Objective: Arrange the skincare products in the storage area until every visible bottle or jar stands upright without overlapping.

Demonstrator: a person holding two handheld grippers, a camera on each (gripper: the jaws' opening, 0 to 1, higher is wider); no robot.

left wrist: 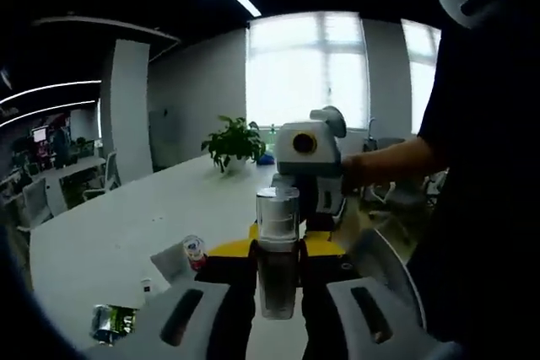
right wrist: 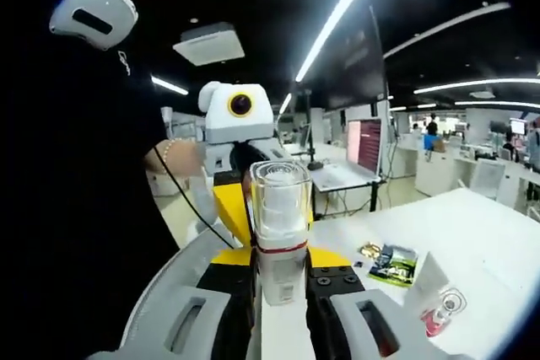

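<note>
Stretching behind both grippers, the white worktop [left wrist: 126, 225] carries a potted plant [left wrist: 234, 144]. Left gripper [left wrist: 278, 292] and right gripper [right wrist: 281, 288] each pinch the same clear bottle [right wrist: 279, 208] end-to-end, lifted above the worktop.

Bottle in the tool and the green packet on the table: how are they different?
The bottle stands upright, gripped in the right tool; the green packet lies flat on the white table. The bottle is tall with a clear cap; the green packet is thin and printed.
</note>
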